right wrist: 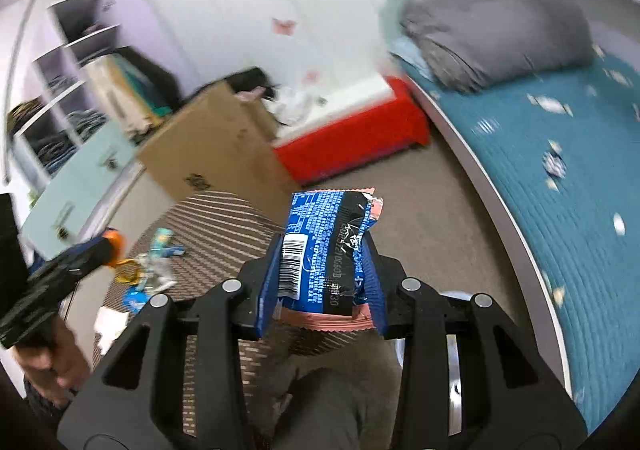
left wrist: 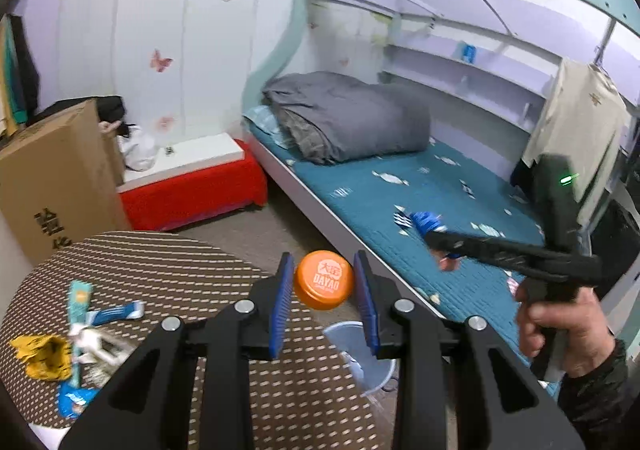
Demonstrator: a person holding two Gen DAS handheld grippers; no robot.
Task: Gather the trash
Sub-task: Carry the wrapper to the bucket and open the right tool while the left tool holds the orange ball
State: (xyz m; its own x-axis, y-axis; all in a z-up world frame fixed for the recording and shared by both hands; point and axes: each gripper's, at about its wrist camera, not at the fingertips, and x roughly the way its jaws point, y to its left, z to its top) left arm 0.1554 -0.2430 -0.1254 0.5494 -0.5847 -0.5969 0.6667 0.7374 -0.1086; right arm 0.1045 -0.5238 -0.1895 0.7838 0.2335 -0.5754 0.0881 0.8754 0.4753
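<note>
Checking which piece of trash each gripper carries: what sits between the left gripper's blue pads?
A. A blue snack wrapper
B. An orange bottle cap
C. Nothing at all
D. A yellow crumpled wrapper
B: in the left wrist view the left gripper holds the orange bottle cap between its blue pads, while the blue snack wrapper is in the right gripper.

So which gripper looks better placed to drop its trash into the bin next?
Probably left: the left gripper, clamping the orange cap, sits just above the blue bin; the right gripper with its blue wrapper is off over the bed.
</note>
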